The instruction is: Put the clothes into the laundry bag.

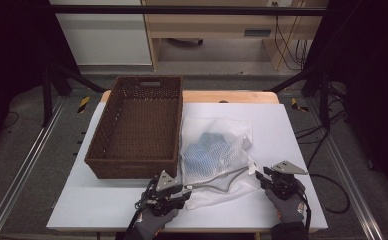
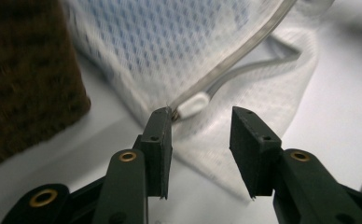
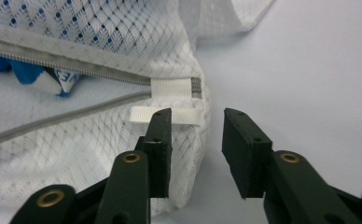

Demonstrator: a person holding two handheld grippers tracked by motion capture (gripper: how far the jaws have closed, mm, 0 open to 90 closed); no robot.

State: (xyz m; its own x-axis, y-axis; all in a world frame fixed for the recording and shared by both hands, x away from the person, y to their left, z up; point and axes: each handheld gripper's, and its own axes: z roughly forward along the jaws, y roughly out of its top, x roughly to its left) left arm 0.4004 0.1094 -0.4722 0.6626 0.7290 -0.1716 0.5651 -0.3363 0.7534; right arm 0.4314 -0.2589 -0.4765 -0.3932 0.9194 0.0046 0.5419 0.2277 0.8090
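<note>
Left gripper (image 2: 201, 123): we hold it with its two black jaws part open; nothing is pinched between them. One jaw tip just touches the small white zipper pull (image 2: 194, 104) at the near end of the bag's zip.
Right gripper (image 3: 198, 125): we hold it part open too, with bare table between the jaws. Its left jaw overlaps a flat white woven tab (image 3: 184, 115) at the bag's corner; we cannot tell if it presses on it.
Both from above: the left gripper (image 1: 182, 191) sits at the bag's near left corner, the right gripper (image 1: 260, 176) at its near right corner, and our gloved hands come in from the bottom edge.
White mesh laundry bag (image 1: 217, 157): it lies flat between the two grippers and stretches away from them. The diamond-knit net is soft, rumpled and half see-through, with a grey zip running along the near edge.
Blue cloth inside the bag (image 1: 208, 149): a folded blue shape shows through the mesh; its kind is hard to make out, and some print on it is cut off by the zip.
Brown woven wicker basket (image 1: 139, 127): rectangular, with handle slots, it stands beyond the left gripper, just beside the bag; it is blurred in the left gripper view.
White tabletop (image 1: 282, 130): smooth and matte under everything.
</note>
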